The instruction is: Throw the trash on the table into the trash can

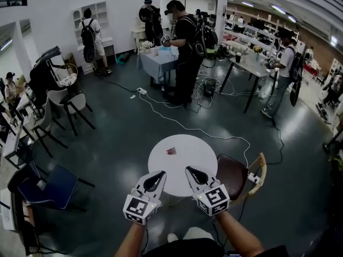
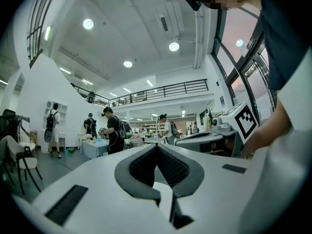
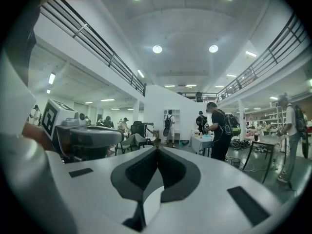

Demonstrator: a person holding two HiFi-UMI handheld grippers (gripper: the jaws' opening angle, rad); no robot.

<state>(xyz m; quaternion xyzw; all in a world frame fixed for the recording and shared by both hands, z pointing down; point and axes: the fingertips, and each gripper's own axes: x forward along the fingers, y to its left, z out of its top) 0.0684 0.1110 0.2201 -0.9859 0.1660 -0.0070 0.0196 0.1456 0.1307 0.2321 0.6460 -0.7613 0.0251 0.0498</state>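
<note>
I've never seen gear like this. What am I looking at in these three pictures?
There's no robot here: a person holds a two-jaw gripper in each hand. The head view comes from a camera on the person's head, looking down at the left gripper and the right gripper near a round white table. The other two pictures come from cameras riding on each gripper, looking along its jaws into a busy hall. One small red piece of trash lies on the table. Both grippers' jaws are together with nothing between them, so nothing is held.
</note>
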